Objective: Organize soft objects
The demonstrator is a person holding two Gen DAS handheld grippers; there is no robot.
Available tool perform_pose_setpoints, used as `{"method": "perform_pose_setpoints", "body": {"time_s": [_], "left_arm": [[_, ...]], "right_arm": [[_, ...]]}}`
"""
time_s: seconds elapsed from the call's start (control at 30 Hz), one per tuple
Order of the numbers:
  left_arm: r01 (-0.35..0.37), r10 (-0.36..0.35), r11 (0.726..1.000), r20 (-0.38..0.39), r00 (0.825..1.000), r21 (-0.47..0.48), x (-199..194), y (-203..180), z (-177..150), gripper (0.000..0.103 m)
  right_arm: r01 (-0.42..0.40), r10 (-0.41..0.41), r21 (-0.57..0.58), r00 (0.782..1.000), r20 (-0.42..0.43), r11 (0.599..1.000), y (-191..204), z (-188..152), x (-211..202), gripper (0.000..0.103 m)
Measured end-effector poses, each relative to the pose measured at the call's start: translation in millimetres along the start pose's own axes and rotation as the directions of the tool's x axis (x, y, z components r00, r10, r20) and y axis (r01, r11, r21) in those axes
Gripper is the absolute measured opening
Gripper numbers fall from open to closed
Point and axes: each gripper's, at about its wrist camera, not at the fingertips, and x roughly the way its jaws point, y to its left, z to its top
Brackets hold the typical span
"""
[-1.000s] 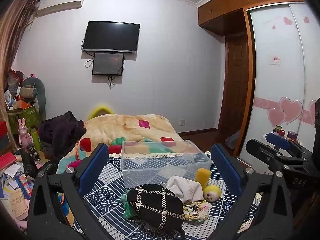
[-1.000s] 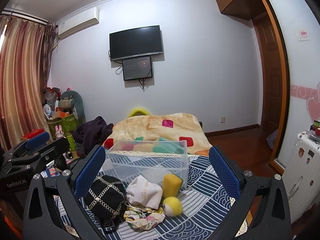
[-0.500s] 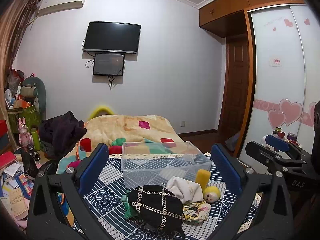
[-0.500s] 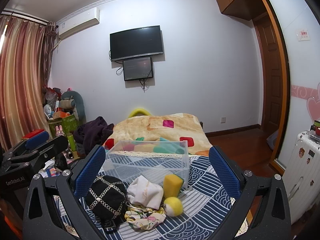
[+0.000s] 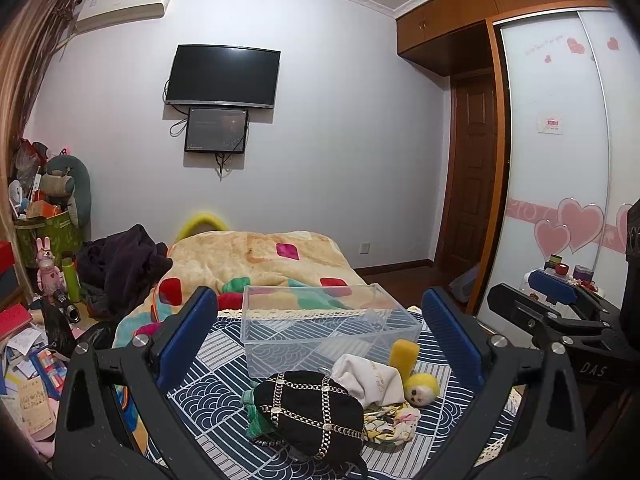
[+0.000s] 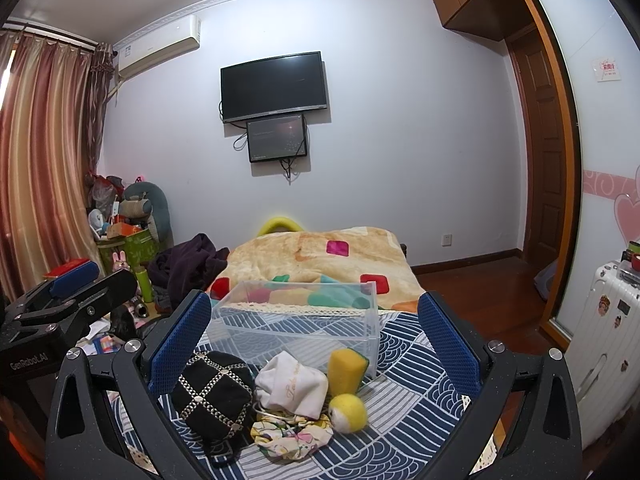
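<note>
Two grippers, left gripper [image 5: 320, 338] and right gripper [image 6: 314, 338], hang with fingers wide apart, holding nothing. A black hat with silver chains [image 6: 214, 390], white cloth pouch [image 6: 294, 386], yellow sponge block [image 6: 346, 370] and yellow fuzzy ball [image 6: 348, 412] sit close together on the blue patterned cloth [image 6: 404, 376]. They crowd the front of the clear plastic box [image 6: 300, 322], which lies long side left to right.

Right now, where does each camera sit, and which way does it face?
Left wrist: on the left gripper, facing the clear bin and soft pile; right gripper at right edge.
Right wrist: on the right gripper, same heading; left gripper at left edge.
Shared: bin, black cap, yellow sponge, TV.
</note>
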Motion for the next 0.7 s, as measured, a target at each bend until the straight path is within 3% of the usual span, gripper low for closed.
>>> {"method": "perform_pose_setpoints", "body": {"time_s": [0.47, 0.7], "left_arm": [[0.000, 0.000, 1.000, 0.003, 1.000, 0.000, -2.0, -1.0, 2.5, 0.103], [0.008, -0.009, 1.000, -0.061, 0.998, -0.010, 10.1, 3.5, -6.4, 0.103]], "right_arm": [[0.000, 0.000, 0.000, 1.000, -0.001, 1.000, -0.1, -0.7, 0.6, 0.103], [0.023, -0.023, -0.011, 1.000, -0.016, 1.000, 3.7, -0.3, 2.9, 0.103]]}}
